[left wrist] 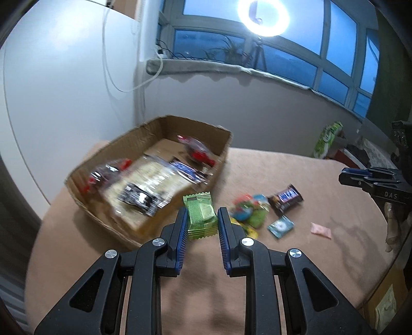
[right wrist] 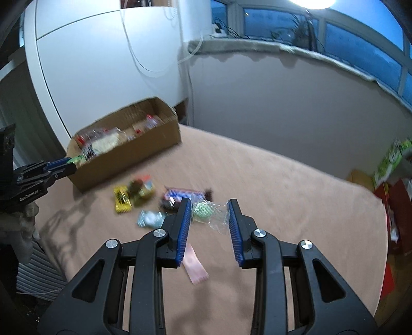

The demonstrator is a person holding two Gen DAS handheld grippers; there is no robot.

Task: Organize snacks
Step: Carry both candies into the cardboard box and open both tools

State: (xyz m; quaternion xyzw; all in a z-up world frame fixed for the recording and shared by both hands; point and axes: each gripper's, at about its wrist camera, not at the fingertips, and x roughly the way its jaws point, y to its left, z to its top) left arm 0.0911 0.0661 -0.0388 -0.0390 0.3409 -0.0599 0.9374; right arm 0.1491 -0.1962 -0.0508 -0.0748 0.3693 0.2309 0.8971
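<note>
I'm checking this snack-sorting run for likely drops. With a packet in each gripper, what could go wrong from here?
1. The left gripper pinches the green packet near its end, so it may swing or slip before reaching the cardboard box.
2. The right gripper holds a crinkly clear packet by thin film, which could slide out.
3. The box already looks crowded.

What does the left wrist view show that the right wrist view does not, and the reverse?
Only the left wrist view shows the ring light whole at the window, and the green wafer pack clearly held in the left gripper.

Only the right wrist view shows the clear packet between the pads of the right gripper, and a yellow packet in full.

Both show the cardboard box with snacks in it, the loose snacks on the tan cover, a pink sachet, and the windows.
</note>
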